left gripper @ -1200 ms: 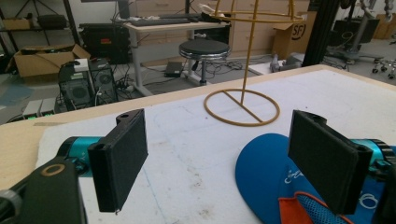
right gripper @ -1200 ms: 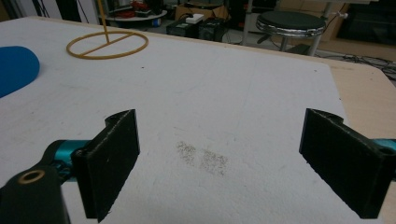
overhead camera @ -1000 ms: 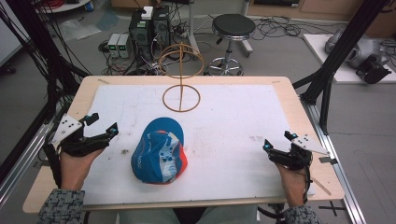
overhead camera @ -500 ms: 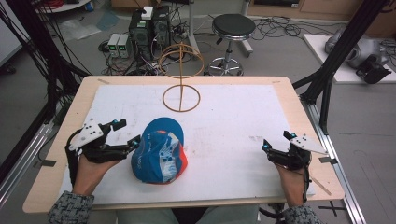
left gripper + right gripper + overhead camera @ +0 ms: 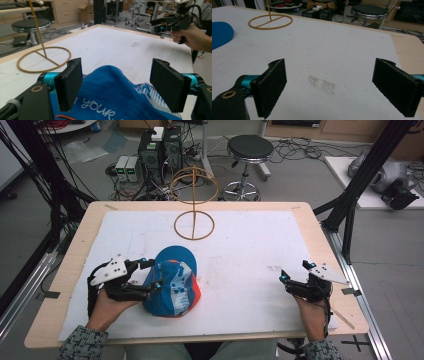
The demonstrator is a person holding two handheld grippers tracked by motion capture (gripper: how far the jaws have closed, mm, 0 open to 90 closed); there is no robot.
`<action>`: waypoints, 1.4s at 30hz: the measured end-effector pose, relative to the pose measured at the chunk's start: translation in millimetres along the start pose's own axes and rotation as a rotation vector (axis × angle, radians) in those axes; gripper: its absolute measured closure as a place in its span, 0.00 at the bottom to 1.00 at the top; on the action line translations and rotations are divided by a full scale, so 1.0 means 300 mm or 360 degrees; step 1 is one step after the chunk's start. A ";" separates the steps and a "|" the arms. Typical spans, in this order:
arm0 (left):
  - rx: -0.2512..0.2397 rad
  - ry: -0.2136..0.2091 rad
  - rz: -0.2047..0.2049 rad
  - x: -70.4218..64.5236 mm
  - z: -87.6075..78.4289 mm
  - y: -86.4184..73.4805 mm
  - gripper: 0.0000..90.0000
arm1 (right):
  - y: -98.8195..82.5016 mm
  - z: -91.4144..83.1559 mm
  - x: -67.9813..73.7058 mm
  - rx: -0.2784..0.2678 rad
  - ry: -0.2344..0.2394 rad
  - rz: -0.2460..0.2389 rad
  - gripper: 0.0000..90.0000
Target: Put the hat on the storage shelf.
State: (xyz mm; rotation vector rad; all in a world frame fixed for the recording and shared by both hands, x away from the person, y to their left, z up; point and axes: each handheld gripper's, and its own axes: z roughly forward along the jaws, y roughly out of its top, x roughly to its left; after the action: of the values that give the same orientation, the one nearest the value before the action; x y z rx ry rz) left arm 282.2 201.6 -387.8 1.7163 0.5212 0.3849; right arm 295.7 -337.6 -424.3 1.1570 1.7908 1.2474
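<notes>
1. I saw the cap (image 5: 171, 282) as soft blue fabric, domed and creased, with white lettering and an orange edge at its near side. It lay on the white, faintly scuffed sheet that covered the wooden surface (image 5: 320, 227), towards the near left.
2. The stand (image 5: 194, 205) behind it was thin tan wire: a flat ring at the base, a straight stem, and a second ring on top.
3. My left gripper (image 5: 148, 275) had come in from the left edge since the earlier frames and now reached the cap, its flat black fingers (image 5: 68, 82) on either side of the crown. They had just been closing a little, but they stood apart from the cloth, not pressing it.
4. My right gripper (image 5: 294, 271) rested at the near right, as before, with its fingers (image 5: 272, 86) wide apart over bare sheet and nothing between them.
5. In the left gripper view the lettering was cut off at the bottom edge. From the right gripper view just a blue sliver of the cap showed at the left edge. I could not make out the cap's brim under the left gripper.
</notes>
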 end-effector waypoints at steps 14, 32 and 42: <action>0.0155 -0.0129 -0.0039 -0.002 0.035 -0.035 0.49 | -0.001 0.002 -0.002 0.0018 -0.0008 -0.0005 0.12; 0.0179 -0.0160 -0.0078 0.005 0.040 -0.040 0.76 | -0.004 0.000 -0.011 0.0022 -0.0022 0.0001 0.13; 0.0120 -0.0190 -0.0117 0.012 0.032 -0.036 0.99 | -0.006 0.001 -0.014 0.0032 -0.0029 0.0013 0.13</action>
State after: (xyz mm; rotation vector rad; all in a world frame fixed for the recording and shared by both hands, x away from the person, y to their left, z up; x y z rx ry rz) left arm 289.0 197.3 -400.3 1.7749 0.5156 0.2109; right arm 297.0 -341.7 -425.8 1.1846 1.7904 1.2225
